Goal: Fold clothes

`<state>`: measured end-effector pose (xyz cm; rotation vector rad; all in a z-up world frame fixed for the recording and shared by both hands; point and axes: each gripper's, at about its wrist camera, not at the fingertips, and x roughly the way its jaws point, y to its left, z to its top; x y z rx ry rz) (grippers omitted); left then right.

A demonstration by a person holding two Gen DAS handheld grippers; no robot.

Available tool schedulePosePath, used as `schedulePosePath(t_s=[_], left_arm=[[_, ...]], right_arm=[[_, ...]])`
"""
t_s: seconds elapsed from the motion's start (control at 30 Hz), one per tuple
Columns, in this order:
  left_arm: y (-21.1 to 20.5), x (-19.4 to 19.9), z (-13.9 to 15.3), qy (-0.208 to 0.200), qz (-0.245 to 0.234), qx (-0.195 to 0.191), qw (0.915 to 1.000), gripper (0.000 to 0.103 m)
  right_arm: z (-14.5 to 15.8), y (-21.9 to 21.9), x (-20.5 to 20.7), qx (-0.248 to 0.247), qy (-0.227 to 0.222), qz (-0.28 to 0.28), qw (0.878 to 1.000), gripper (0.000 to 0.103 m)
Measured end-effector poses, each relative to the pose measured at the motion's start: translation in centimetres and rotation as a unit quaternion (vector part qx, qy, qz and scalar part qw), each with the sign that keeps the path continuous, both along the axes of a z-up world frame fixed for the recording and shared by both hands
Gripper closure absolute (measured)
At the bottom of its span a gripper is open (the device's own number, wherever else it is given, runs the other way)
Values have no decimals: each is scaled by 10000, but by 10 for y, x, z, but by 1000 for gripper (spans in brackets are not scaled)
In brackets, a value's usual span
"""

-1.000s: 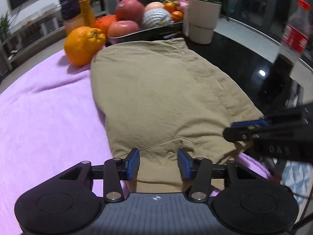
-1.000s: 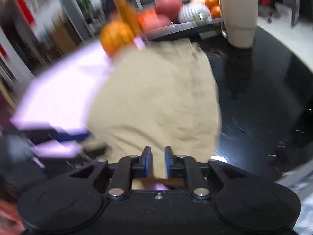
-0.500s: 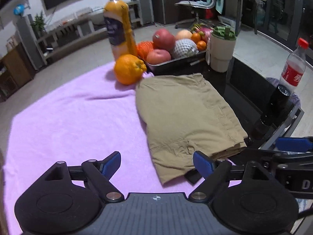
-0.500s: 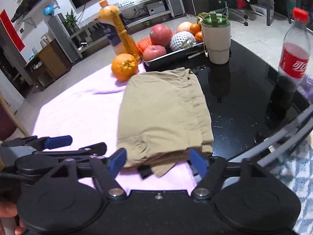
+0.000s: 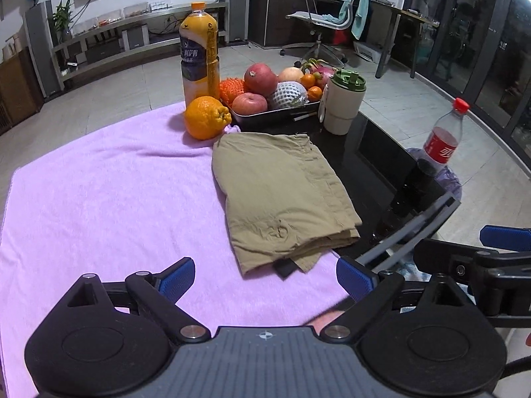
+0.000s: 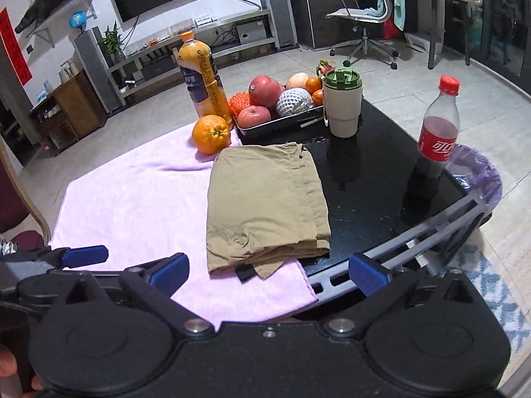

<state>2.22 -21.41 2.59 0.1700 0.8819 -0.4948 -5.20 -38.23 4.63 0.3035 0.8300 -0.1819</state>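
- Left wrist view: your left gripper (image 5: 264, 280) has jaws opening, spread wide, nothing between them; it hangs above the pink towel (image 5: 99, 205) near the table's near edge.
- Folded khaki shorts (image 5: 282, 195) lie at the towel's right edge, half over the black table (image 5: 381, 165); a dark tab pokes out of the near hem, can't tell what it is.
- Your right gripper (image 6: 268, 273) is also opening, wide, empty.
- Right wrist view: only one blue finger of the left gripper shows at the left; a fingertip is cut off at the bottom-left corner.
- Orange (image 6: 211, 134) touches the towel's far edge, just beside the shorts' far corner.
- Fruit tray (image 6: 282, 122) is partly hidden behind the cup (image 6: 342, 102).
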Motion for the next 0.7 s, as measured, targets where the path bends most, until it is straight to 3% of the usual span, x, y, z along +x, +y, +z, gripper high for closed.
schedulePosePath(t_s=[0.7], left_arm=[[36,0,8,279,121,-380,9988,11]], right_arm=[[20,43,-8,-507,140,225,9984,0]])
